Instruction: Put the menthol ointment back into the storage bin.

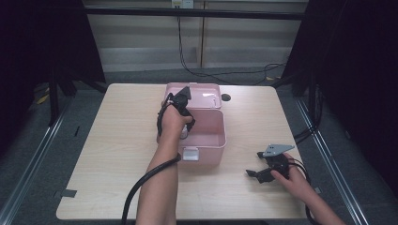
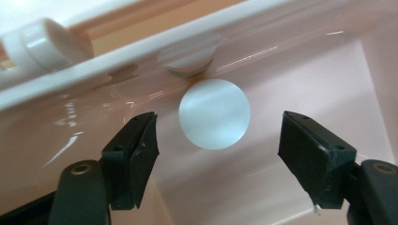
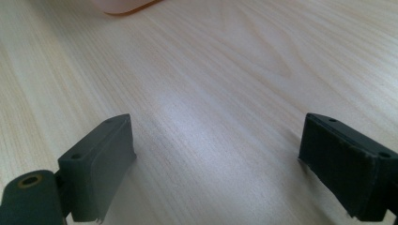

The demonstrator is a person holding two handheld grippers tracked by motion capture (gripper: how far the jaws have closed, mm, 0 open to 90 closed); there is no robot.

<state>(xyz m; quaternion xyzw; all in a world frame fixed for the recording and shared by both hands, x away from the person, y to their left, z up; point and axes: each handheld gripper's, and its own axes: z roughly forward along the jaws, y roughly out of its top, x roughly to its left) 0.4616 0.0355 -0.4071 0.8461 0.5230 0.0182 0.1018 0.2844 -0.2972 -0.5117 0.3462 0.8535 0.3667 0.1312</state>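
Note:
A pink plastic box point(image 1: 221, 140) stands open in the middle of the table, its lid point(image 1: 206, 94) tipped back behind it. My left gripper point(image 1: 184, 133) reaches down into the box from above. In the left gripper view its jaws point(image 2: 218, 126) stand apart on either side of a round pale white disc point(image 2: 214, 114) low in the box, with a gap on both sides. What the disc belongs to I cannot tell. My right gripper point(image 1: 254, 163) rests on the table at the front right, open, with bare wood between its pads point(image 3: 216, 154).
The box has a white latch point(image 1: 190, 153) on its front and a white rim point(image 2: 141, 51). A corner of the pink box point(image 3: 122, 5) lies ahead of the right gripper. A dark round hole point(image 1: 226, 97) sits in the table point(image 1: 117, 140) behind the box. Cables trail from both grippers.

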